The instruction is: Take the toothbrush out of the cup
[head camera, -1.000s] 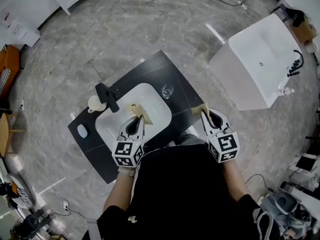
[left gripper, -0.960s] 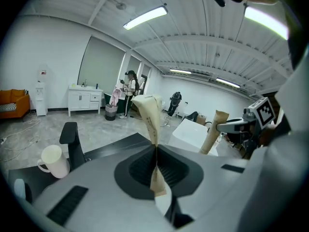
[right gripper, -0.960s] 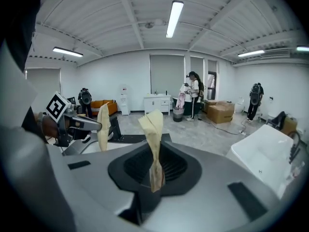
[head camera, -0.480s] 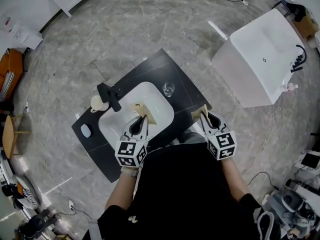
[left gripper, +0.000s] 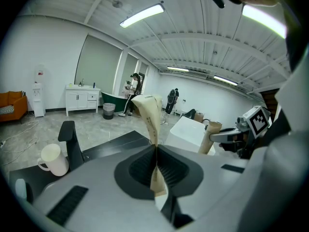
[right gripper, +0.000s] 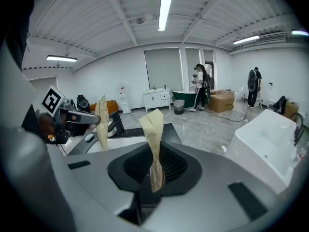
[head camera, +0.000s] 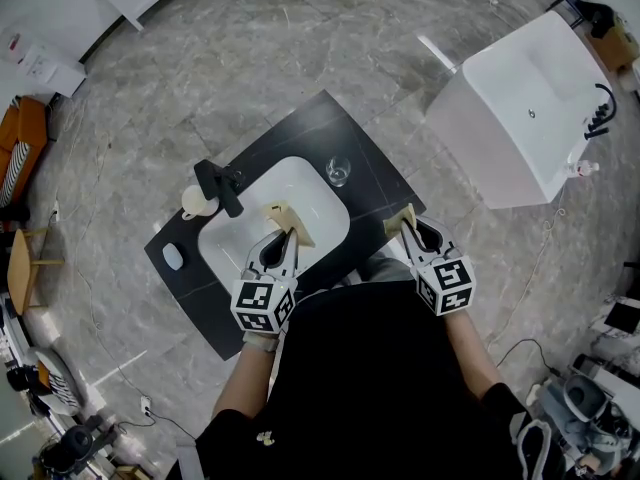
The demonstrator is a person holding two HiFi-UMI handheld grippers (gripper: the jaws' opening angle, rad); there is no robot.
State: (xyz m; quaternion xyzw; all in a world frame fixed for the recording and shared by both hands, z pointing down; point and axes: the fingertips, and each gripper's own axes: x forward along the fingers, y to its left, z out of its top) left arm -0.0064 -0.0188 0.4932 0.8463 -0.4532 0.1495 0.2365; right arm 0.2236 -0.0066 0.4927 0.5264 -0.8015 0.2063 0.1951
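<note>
**Toothbrush not in sight; both grippers shut and empty, well short of either cup**

No toothbrush can be made out in the clear glass cup [head camera: 337,173] at the white basin's [head camera: 300,190] far right, which is too small to judge. None rises above the cream mug [left gripper: 52,159] beside the black faucet [left gripper: 72,144]. Since a second ago the left gripper [head camera: 280,211] stays over the basin and the right gripper [head camera: 403,218] at the black counter's [head camera: 335,128] near corner. Both have their jaws pressed together on nothing, so neither has come nearer a cup.

Head view looks steeply down; both gripper views face outward, sharing the black counter [head camera: 320,128].
</note>
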